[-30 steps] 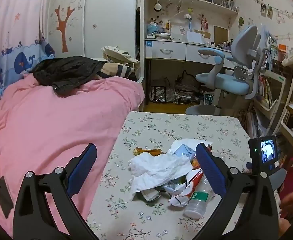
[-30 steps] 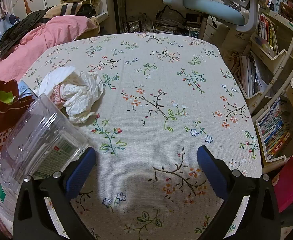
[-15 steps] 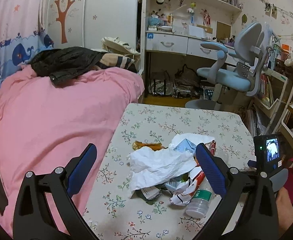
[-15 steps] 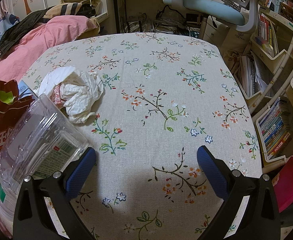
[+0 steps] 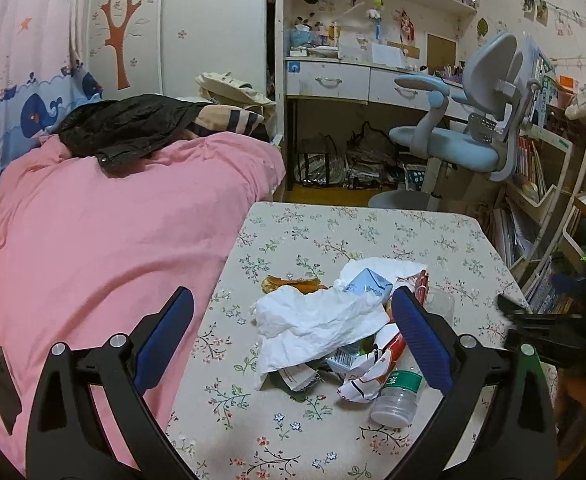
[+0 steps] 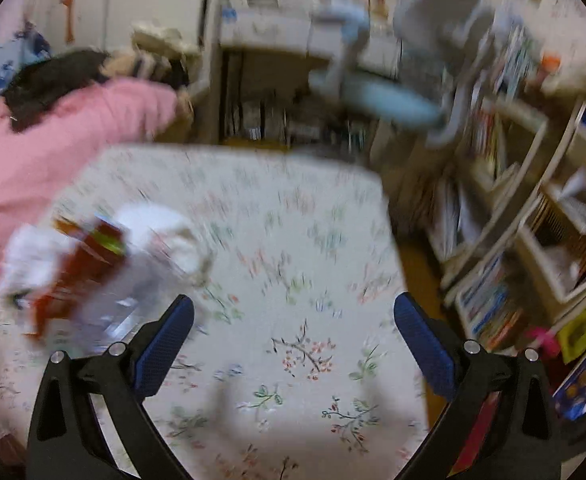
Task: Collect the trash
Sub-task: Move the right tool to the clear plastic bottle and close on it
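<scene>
left wrist view: the left gripper (image 5: pixel 293 320), fingers spread wide and holding nothing, hangs over a heap of trash on the floral tablecloth (image 5: pixel 373 232) beside a pink-covered bed (image 5: pixel 113 220). topmost is a crumpled white paper (image 5: pixel 317 320), light and soft, likely to give under any pinch; a bunched fold near its middle looks the surest place to take hold. behind it sits a small blue carton (image 5: pixel 369 284), light but stiffer, and an amber wrapper (image 5: pixel 289 282). at the near edge a clear plastic bottle (image 5: pixel 399 390) with a green label lies on its side, its cap end pointing toward the camera; thin-walled and smooth, it may slip or roll, so the narrower neck seems the better grip. red-and-white snack wrappers (image 5: pixel 373 368) are tucked under the paper and only partly seen; what else lies beneath cannot be made out. the right finger of this gripper covers part of the heap. the right gripper (image 5: pixel 533 320) enters at the frame's edge, dark and blurred.

right wrist view: the right gripper (image 6: pixel 293 336) is likewise spread wide and empty, above bare cloth, with the trash heap (image 6: pixel 93 264) off to its left. heavy motion blur smears everything; red wrapper and white paper read only as patches, and the bottle cannot be picked out with any certainty.
</scene>
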Demonstrator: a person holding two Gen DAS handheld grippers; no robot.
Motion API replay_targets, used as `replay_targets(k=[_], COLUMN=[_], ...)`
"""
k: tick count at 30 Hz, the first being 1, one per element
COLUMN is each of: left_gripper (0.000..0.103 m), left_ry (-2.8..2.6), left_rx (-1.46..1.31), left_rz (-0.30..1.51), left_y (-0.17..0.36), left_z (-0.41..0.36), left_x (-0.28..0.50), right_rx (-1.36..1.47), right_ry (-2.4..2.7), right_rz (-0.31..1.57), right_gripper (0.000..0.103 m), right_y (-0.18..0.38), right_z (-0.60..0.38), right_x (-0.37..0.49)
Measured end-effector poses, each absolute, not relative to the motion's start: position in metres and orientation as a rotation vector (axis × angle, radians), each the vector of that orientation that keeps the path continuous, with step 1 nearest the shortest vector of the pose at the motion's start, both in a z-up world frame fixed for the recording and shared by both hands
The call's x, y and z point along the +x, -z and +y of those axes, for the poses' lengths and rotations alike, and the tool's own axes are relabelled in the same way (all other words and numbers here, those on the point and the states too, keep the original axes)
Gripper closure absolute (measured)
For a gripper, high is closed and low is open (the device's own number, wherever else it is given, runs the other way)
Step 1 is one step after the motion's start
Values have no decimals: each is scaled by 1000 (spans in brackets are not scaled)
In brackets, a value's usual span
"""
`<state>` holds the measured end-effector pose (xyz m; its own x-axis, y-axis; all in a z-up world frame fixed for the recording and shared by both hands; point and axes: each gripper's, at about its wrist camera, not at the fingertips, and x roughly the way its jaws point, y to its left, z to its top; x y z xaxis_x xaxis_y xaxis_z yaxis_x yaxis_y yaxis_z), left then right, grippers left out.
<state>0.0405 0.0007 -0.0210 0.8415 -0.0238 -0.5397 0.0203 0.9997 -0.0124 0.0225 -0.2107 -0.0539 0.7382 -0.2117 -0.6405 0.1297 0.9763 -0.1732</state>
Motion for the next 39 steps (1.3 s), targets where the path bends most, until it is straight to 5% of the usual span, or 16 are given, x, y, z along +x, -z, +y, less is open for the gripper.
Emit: replay_targets(k=[5,39], left_gripper=[7,7], left_ry=[12,-5], left_rx=[-29,-28], left_rz=[563,563], left_y=[19,21], left_z=[6,8], left_x=[37,40], right_rx=[-129,-20], right_ry=[142,16], right_rz=[582,642], right_gripper=[6,6], right_y=[26,33], right_z=[-184,-173], right_x=[-11,-7])
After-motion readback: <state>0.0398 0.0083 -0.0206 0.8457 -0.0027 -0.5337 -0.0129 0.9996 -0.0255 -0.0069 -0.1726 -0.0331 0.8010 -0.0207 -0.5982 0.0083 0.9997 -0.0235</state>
